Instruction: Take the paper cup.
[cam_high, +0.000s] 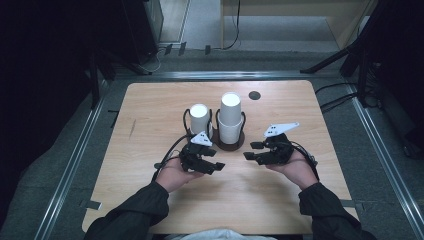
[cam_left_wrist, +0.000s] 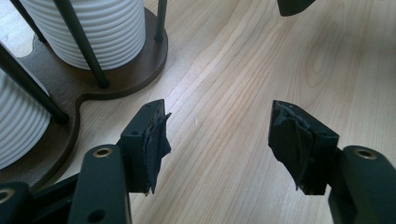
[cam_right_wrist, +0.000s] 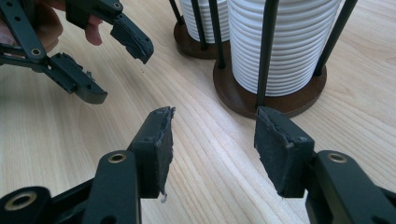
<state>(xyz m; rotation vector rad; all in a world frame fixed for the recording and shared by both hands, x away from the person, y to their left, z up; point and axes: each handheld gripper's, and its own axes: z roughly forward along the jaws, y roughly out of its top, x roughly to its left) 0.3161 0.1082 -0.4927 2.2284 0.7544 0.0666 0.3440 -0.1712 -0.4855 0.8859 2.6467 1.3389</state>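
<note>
Paper cups (cam_high: 230, 119) stand in two stacks inside a wire-posted holder (cam_high: 235, 144) mid-surface (cam_high: 150, 105), as left tongs (cam_high: 216, 166) and right tongs (cam_high: 250, 151) hover nearby, both spread apart and empty. A careless pinch could crush a ribbed wall or snag a post, likely tipping the holder.

Overhead, plus two close tabletop (cam_high: 150, 100) views

We note two white, finely ribbed cup stacks (cam_high: 230, 117) in a dark brown holder (cam_high: 231, 145) with black rods, black grippers, and a pale wood-grain table (cam_high: 150, 105).
</note>
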